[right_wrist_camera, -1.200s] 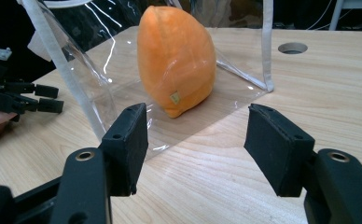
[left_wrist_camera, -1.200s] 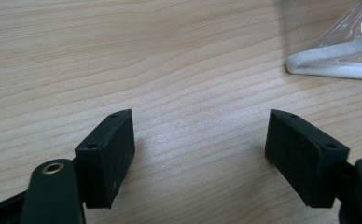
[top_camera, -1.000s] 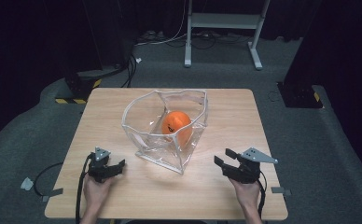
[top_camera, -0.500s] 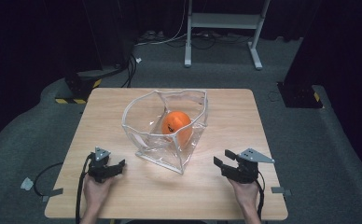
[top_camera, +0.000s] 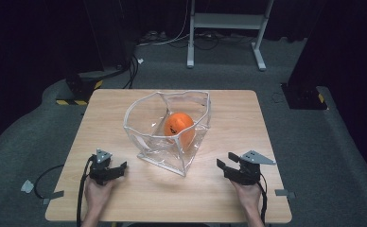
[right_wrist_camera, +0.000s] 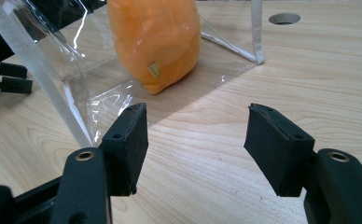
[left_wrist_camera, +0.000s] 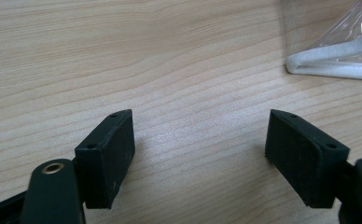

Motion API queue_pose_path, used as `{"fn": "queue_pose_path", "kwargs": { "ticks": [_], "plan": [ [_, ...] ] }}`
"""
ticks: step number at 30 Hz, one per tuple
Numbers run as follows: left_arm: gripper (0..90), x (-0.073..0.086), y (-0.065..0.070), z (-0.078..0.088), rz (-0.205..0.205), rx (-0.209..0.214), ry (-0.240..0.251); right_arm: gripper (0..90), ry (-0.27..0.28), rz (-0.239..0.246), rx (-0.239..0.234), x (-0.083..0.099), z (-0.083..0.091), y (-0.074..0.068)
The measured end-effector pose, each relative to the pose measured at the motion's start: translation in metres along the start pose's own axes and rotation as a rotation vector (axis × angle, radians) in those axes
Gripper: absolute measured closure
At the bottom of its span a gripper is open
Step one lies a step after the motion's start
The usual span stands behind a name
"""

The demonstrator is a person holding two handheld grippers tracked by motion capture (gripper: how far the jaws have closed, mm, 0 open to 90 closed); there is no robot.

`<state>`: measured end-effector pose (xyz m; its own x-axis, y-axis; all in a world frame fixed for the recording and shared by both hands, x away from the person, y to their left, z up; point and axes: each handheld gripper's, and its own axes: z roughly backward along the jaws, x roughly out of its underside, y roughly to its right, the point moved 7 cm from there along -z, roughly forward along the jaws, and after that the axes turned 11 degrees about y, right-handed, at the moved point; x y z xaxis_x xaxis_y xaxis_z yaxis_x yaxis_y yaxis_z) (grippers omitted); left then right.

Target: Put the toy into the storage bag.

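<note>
- Standing near the middle of the surface (top_camera: 125, 109), the clear plastic bag (top_camera: 146, 142) is the landmark here; it sits open-topped with white-edged seams, and the orange ball (top_camera: 179, 127) rests inside it, toward the bag's right wall.
- The left hand-held gripper (top_camera: 117, 171) rests just off the bag's near-left side, apart from it, jaws spread with bare wood between them; in the left gripper view only a white-seamed corner of the bag (left_wrist_camera: 328, 60) shows, up and to the right of the jaws.
- The right hand-held gripper (top_camera: 222, 166) sits off the bag's near-right side, also apart from it, jaws spread and holding nothing.
- In the right gripper view the ball (right_wrist_camera: 153, 39) lies ahead and slightly left of the jaws, behind the bag's clear wall (right_wrist_camera: 53, 84), with the bag's near corner seam closest to the left jaw.
- The relation that matters: the bag's near corner points toward the person, between the two grippers, and the ball lies on the right gripper's side of that corner, so the right hand looks the nearer one to the ball.
- The ball seems somewhat egg-shaped with its long axis upright in the right gripper view, though the plastic's glare makes this uncertain.
- Neither gripper touches the bag; any reach for the ball would have to come over the open rim (top_camera: 172, 94).
</note>
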<state>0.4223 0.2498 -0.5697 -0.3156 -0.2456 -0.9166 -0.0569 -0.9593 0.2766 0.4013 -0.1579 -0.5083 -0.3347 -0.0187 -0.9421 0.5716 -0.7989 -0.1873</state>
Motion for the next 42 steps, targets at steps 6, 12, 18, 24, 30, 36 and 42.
{"fn": "queue_pose_path", "kwargs": {
  "ticks": [6, 12, 18, 24, 30, 36, 42],
  "plan": [
    [24.1, 0.0, 0.0, 0.0, 0.0, 0.0, 0.0, 39.0, -0.014, 0.007, 0.009, 0.003, -0.005, 0.002],
    [24.1, 0.0, 0.0, 0.0, -0.005, 0.002, -0.005, 39.1, -0.035, 0.007, 0.019, 0.008, -0.01, 0.005],
    [24.1, 0.0, 0.0, 0.0, 0.001, -0.001, 0.001, 39.1, -0.055, -0.003, 0.032, 0.015, -0.014, 0.009],
    [24.1, 0.0, 0.0, 0.0, -0.002, 0.0, -0.001, 39.1, -0.087, 0.026, 0.054, 0.02, -0.017, 0.01],
    [24.1, 0.0, 0.0, 0.0, -0.005, 0.001, -0.004, 39.2, -0.13, 0.071, 0.086, 0.026, -0.021, 0.01],
    [24.1, 0.0, 0.0, 0.0, -0.001, 0.0, 0.0, 39.2, -0.164, 0.09, 0.106, 0.03, -0.026, 0.011],
    [24.1, 0.0, 0.0, 0.0, -0.004, 0.001, -0.003, 39.2, -0.204, 0.147, 0.135, 0.036, -0.033, 0.011]
  ]
}}
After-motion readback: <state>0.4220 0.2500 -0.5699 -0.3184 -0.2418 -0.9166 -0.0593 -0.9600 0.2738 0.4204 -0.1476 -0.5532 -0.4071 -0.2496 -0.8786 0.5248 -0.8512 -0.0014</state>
